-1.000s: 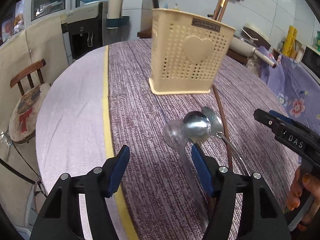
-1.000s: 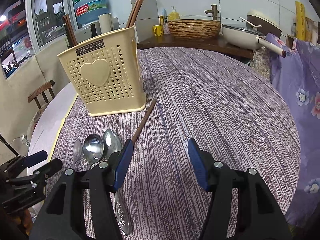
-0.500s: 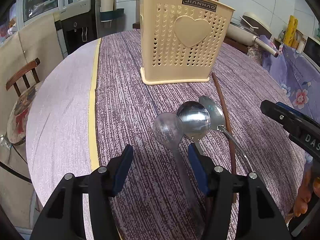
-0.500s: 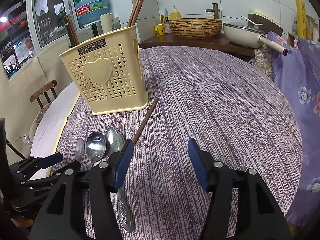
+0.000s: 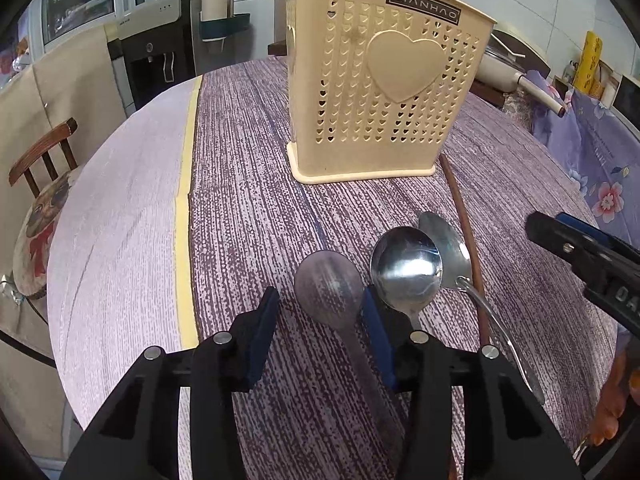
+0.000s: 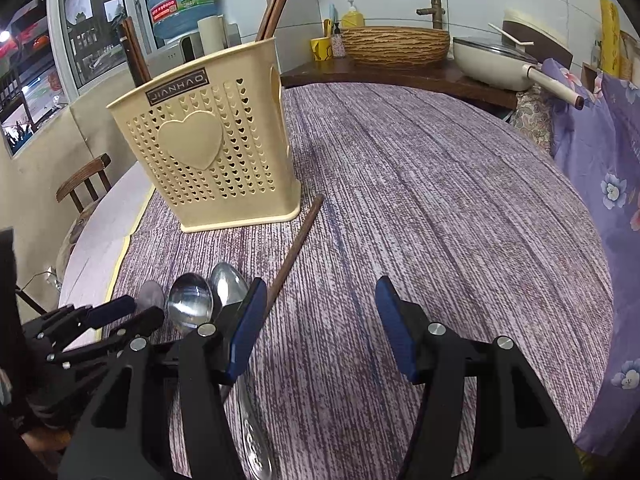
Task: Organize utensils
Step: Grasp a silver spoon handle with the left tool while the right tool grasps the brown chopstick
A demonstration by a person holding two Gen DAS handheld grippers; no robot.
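One dull spoon (image 5: 330, 286) lies between the closing left tongs (image 5: 320, 312).

Three spoons (image 5: 408, 270), one chopstick (image 5: 464, 220) on the table, one holder (image 5: 384, 80), two tongs (image 5: 318, 320).

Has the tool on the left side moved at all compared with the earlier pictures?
Yes. The left tool has crept forward toward the cream utensil holder, which looms larger in its view, and its jaws have just been closing around the dull spoon, not yet pressing it.
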